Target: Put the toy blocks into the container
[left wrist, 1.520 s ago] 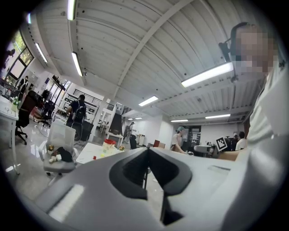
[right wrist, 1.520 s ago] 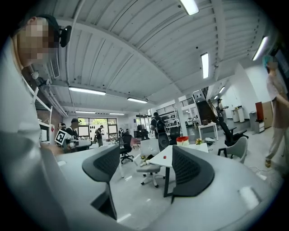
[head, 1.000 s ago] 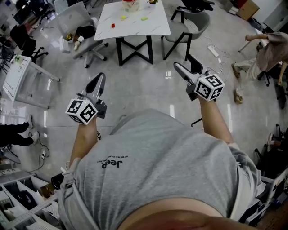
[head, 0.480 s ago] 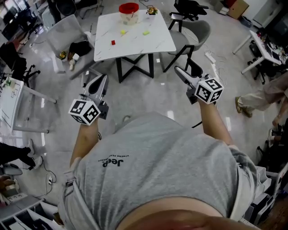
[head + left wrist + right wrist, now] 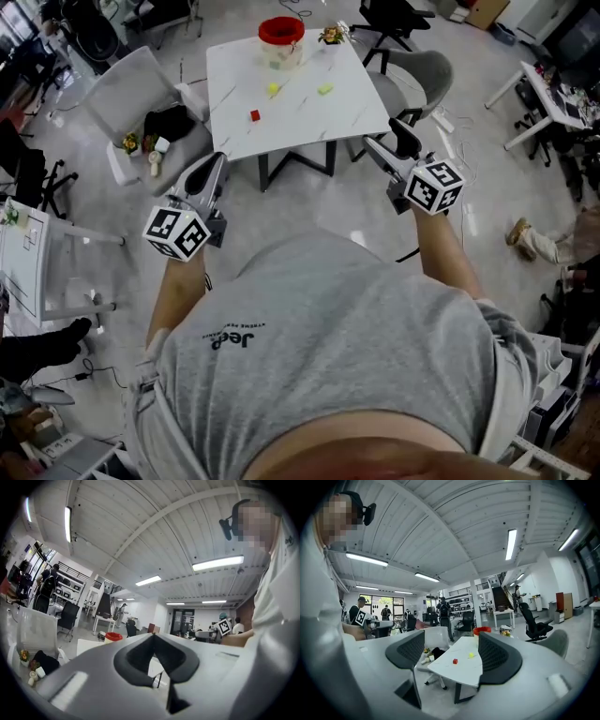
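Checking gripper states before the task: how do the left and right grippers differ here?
The left gripper has its jaws together; the right gripper has them apart. The right gripper's view shows the red block on the table between its jaws; the left gripper's view misses it. Both are empty, aimed toward the table.

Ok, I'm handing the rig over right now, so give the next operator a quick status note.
Left claw: shut, empty. Right claw: open, empty. Both are held level, short of the white table.
The red block, yellow block and green block lie loose on the table. The red-rimmed container stands near its far edge.
Done: no block picked up yet.
Left: reach the table and put all three blocks into the container.
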`<state>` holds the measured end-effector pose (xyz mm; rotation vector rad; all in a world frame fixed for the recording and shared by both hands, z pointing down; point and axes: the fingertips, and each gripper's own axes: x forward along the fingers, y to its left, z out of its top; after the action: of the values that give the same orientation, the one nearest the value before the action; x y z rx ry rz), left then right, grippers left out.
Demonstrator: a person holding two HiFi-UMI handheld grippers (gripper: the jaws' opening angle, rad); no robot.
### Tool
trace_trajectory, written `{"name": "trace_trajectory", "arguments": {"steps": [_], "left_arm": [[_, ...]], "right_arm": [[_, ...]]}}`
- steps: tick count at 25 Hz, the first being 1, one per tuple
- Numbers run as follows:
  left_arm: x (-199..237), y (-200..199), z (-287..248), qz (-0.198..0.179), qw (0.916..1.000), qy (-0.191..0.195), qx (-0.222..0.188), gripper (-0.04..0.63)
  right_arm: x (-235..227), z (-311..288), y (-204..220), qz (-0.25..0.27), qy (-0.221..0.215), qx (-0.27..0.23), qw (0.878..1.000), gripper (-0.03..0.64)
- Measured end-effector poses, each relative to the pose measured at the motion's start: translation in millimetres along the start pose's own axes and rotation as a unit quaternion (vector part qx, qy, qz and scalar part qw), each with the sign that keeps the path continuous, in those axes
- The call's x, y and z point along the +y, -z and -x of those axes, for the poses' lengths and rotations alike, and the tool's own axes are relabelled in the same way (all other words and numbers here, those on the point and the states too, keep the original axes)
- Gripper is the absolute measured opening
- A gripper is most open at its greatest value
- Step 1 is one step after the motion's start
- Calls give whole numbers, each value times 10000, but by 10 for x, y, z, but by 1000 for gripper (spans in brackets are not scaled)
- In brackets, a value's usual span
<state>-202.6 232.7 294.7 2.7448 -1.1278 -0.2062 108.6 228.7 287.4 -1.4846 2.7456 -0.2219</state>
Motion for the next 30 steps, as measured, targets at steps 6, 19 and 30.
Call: {"name": "trace_trajectory", "arguments": {"steps": [6, 19, 30], "left_arm": [[488, 38, -249, 200, 9998, 5, 81, 58], [1046, 329, -1431, 178, 9982, -531, 216, 58], [1383, 314, -2998, 201, 9926, -1190, 150, 58]], "right_arm": [[-236, -476, -2, -41, 144, 114, 9998, 337], [-1545, -1609, 239, -230, -396, 299, 9985, 337], [-2941, -2709, 195, -164, -1267, 632, 9898, 337]]}}
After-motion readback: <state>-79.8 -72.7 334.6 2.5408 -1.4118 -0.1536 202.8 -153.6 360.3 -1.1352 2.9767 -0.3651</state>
